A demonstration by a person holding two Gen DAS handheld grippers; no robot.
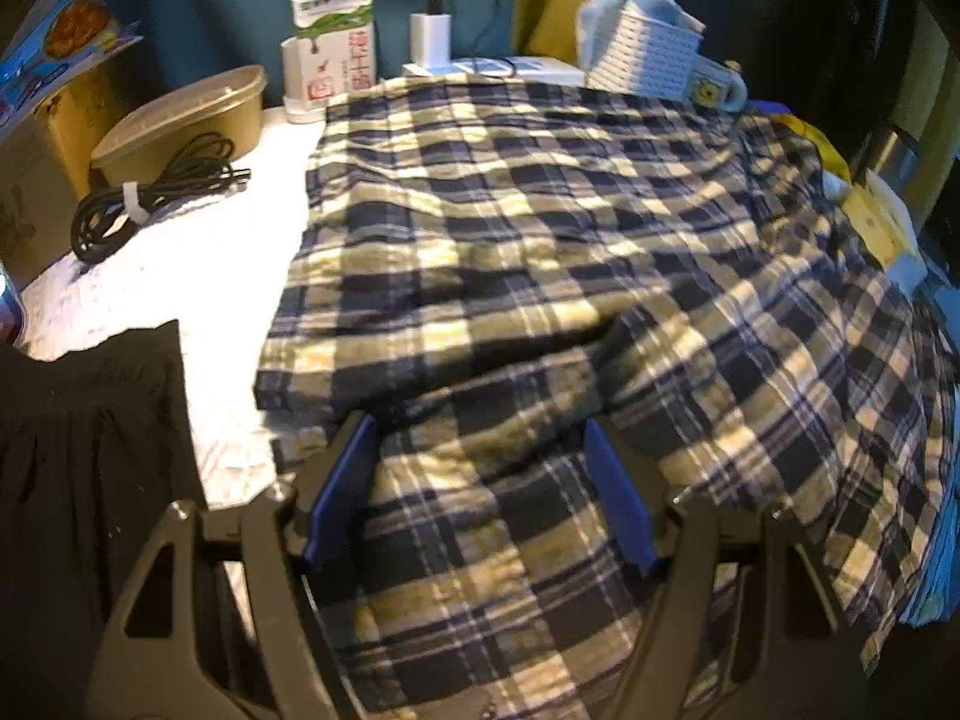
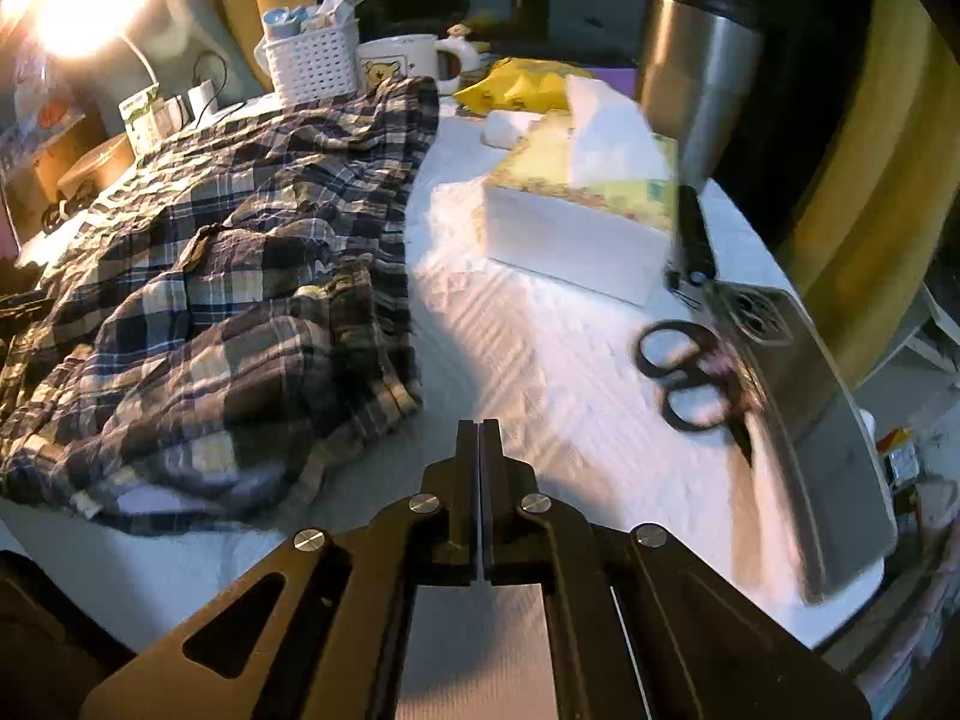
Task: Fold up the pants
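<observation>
The plaid pants in navy and cream lie spread over the white table, with one part hanging over the near edge. My left gripper is open, its blue-padded fingers standing on either side of a bunch of the plaid cloth at the near edge. In the right wrist view the pants lie rumpled on the left half of the table. My right gripper is shut and empty, over bare tabletop just right of the pants' hem.
A coiled black cable, a brown lidded container and a dark cloth lie left of the pants. A white basket, a mug, a tissue box, scissors, a phone and a steel tumbler stand to the right.
</observation>
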